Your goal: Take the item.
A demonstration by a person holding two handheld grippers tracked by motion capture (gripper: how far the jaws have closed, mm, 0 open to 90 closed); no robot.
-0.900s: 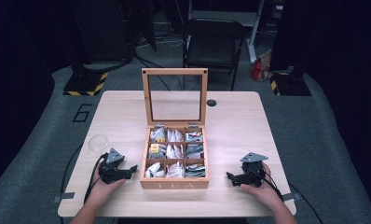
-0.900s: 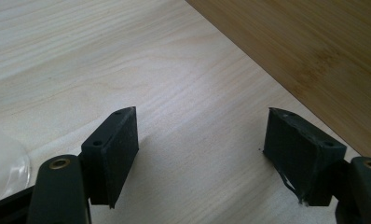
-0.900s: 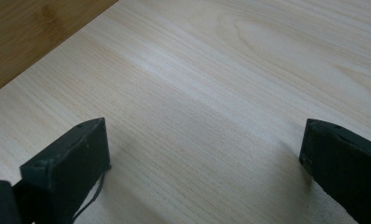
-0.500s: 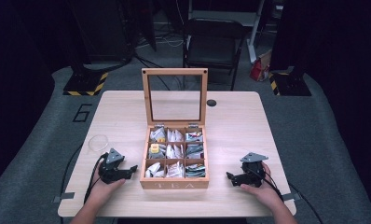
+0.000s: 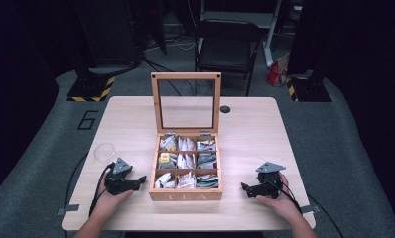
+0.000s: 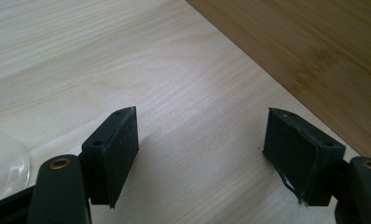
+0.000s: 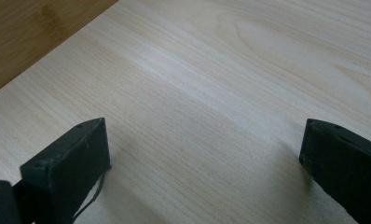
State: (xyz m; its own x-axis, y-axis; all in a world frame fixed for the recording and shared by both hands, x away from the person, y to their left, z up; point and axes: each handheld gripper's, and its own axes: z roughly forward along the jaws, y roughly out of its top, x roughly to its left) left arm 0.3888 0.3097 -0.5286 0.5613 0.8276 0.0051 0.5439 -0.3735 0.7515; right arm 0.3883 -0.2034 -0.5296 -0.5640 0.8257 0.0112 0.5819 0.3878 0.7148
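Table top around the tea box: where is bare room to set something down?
The far strip behind the raised lid is bare but for a small black disc. The right side between tea box and table edge is bare. The left near corner is crowded: glass, left gripper.

My left tongs: black frame, grey three-cornered plate on top, black cable trailing off toward the surface's near edge; two blocky black pads with small screw holes, brass rivets at the arms. My right tongs: same black build, grey plate, black cable. Forearms bare, no sleeves.
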